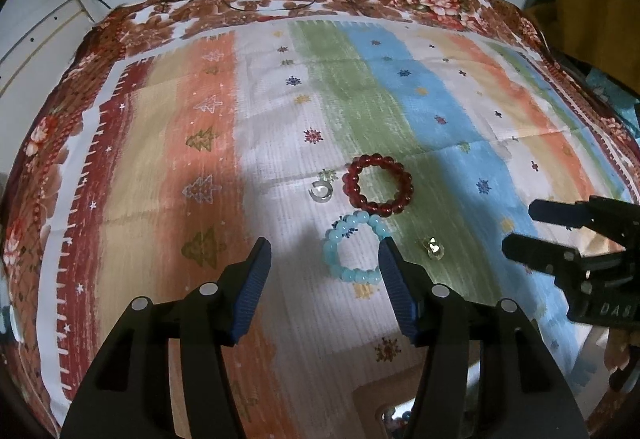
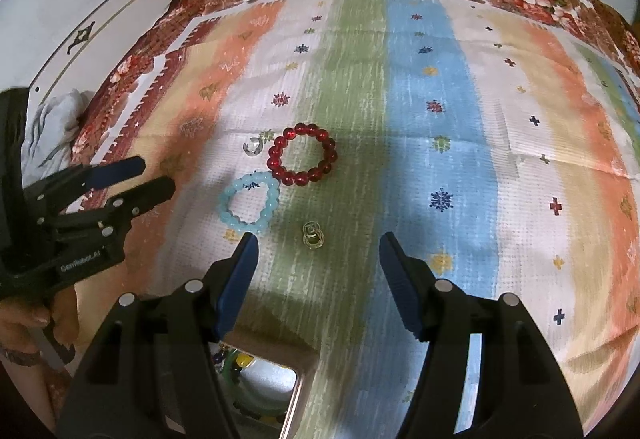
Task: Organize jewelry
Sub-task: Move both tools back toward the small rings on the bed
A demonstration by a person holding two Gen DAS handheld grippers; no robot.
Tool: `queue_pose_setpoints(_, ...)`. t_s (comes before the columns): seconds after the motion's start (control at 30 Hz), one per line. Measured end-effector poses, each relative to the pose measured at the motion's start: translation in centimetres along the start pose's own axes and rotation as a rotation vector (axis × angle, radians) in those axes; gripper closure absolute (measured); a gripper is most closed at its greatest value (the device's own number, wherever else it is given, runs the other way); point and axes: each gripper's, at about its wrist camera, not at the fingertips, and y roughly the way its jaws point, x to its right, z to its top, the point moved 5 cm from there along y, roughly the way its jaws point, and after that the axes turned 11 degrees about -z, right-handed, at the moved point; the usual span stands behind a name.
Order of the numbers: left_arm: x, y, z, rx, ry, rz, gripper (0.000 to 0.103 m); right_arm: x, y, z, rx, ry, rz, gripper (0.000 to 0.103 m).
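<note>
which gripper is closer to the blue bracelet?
Left. The left gripper frames the blue bracelet, untouched. The right gripper frames the gold ring beside it.

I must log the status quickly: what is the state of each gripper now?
Left gripper: open, holding nothing, poised over the light blue bracelet.
Right gripper: open, holding nothing, above the small gold ring.

the box (image 2: 298, 391) at the cloth's near edge is cut off by the frame bottom and half hidden behind gripper fingers; its contents are unclear. the right finger (image 1: 394, 275) covers part of the pale blue bracelet (image 1: 340, 263).
</note>
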Motion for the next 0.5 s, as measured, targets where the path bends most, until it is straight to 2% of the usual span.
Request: queue_pose_setpoints(0.5, -1.5, 4.1, 2.1, -0.058, -0.037, -0.019, 0.047, -0.8, 3.1, 0.1, -0.072, -0.038, -0.009, 0.039)
